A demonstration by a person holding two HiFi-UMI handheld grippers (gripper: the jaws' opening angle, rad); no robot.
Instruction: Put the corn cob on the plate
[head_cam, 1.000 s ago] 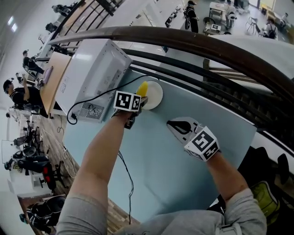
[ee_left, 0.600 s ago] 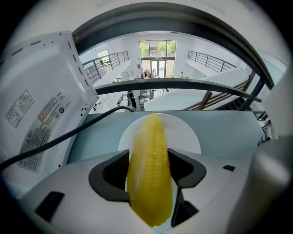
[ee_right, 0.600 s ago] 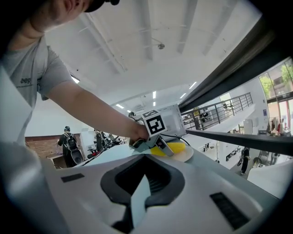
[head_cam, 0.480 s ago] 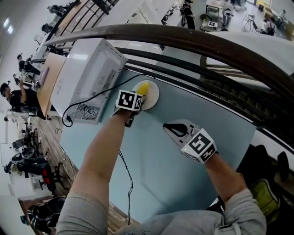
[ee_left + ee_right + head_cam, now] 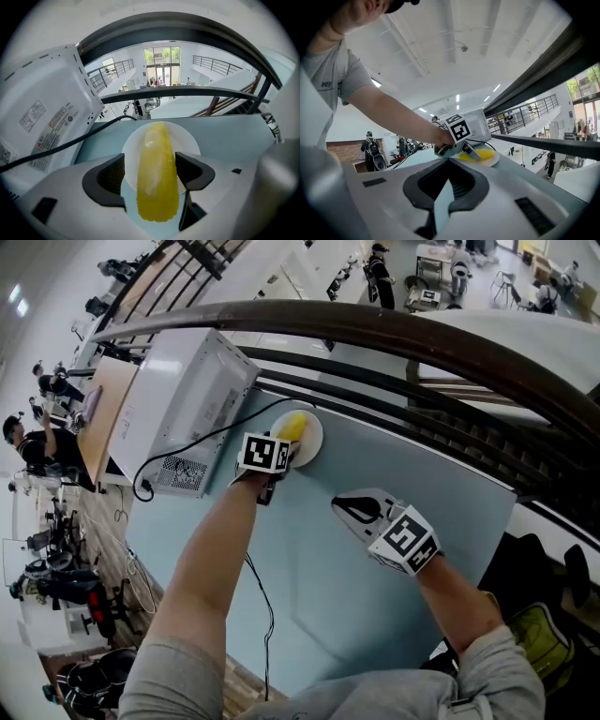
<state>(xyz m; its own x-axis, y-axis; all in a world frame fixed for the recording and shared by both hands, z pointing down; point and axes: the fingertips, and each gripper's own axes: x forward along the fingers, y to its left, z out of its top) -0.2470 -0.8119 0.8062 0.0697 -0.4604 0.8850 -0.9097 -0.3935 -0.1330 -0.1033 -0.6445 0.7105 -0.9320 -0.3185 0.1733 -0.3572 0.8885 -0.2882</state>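
Observation:
The yellow corn cob (image 5: pixel 157 178) lies along the small white plate (image 5: pixel 187 140) at the far side of the table, next to the microwave. My left gripper (image 5: pixel 150 173) points down over it. Its jaws have just been opening and now stand apart on either side of the cob, with a gap showing by the left pad. In the head view the cob (image 5: pixel 292 425) and plate (image 5: pixel 311 439) sit just beyond the left gripper (image 5: pixel 289 444). My right gripper (image 5: pixel 345 505) hovers over mid-table, shut and holding nothing; its own view (image 5: pixel 446 180) shows the cob (image 5: pixel 480 154) ahead.
A white microwave (image 5: pixel 187 399) stands at the table's left, and its black cable (image 5: pixel 202 437) runs past the plate. A dark curved railing (image 5: pixel 394 324) borders the far edge. The light blue tabletop (image 5: pixel 319 577) stretches toward me.
The left gripper stays at the plate with the cob under it. The right gripper has hardly moved. The head view has shifted slightly.

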